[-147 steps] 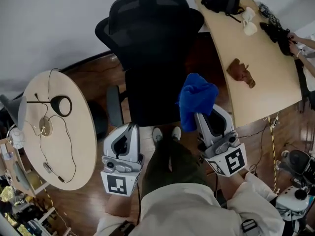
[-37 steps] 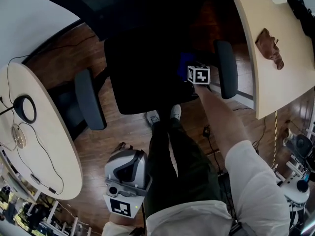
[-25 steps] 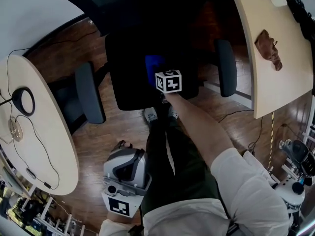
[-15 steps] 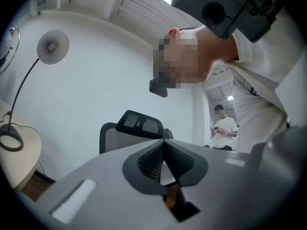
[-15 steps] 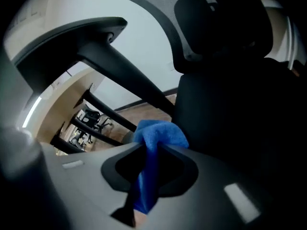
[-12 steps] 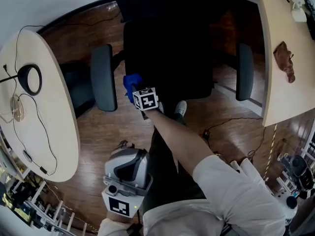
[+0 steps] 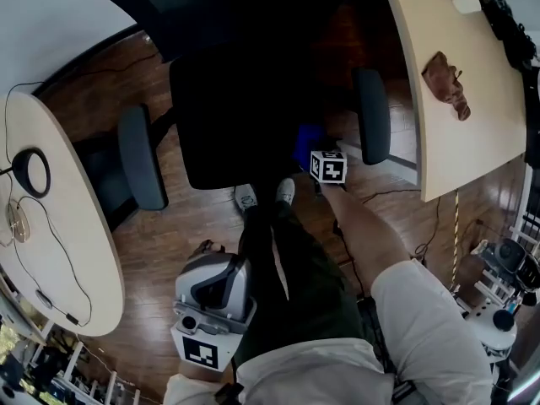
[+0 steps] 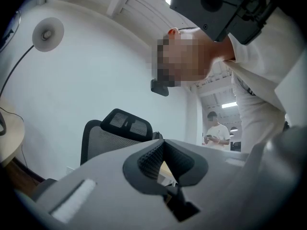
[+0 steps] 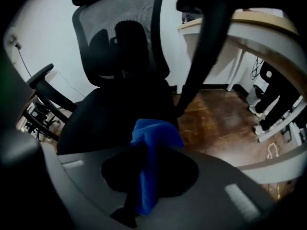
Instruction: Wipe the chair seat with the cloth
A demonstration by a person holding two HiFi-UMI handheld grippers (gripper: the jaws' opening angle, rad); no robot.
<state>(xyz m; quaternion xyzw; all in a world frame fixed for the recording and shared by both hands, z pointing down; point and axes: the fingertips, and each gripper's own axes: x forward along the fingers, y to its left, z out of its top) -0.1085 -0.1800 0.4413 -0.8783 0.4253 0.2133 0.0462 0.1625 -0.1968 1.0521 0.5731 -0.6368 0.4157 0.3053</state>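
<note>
The black chair seat [image 7: 245, 116] fills the upper middle of the head view. A blue cloth [image 7: 307, 145] lies against its front right corner, close to the right armrest [image 7: 371, 115]. My right gripper [image 7: 317, 155] is shut on that cloth, with its marker cube just behind. In the right gripper view the blue cloth [image 9: 152, 150] hangs out from between the jaws of my right gripper [image 9: 146, 170] over the seat [image 9: 108, 116]. My left gripper [image 7: 213, 306] is held low by the person's leg, away from the chair. It points upward, and its jaws are closed with nothing between them [image 8: 163, 150].
The chair's left armrest [image 7: 138, 154] stands at the seat's left. A round table [image 7: 42, 234] with cables is at the far left, and a long wooden table [image 7: 460, 91] at the right. The person's shoes [image 7: 263, 195] sit just in front of the seat. The backrest [image 9: 125, 30] rises behind.
My right gripper has swept the blue cloth from the seat's front left, near the left armrest, across to the front right corner. The left gripper has stayed by the leg.
</note>
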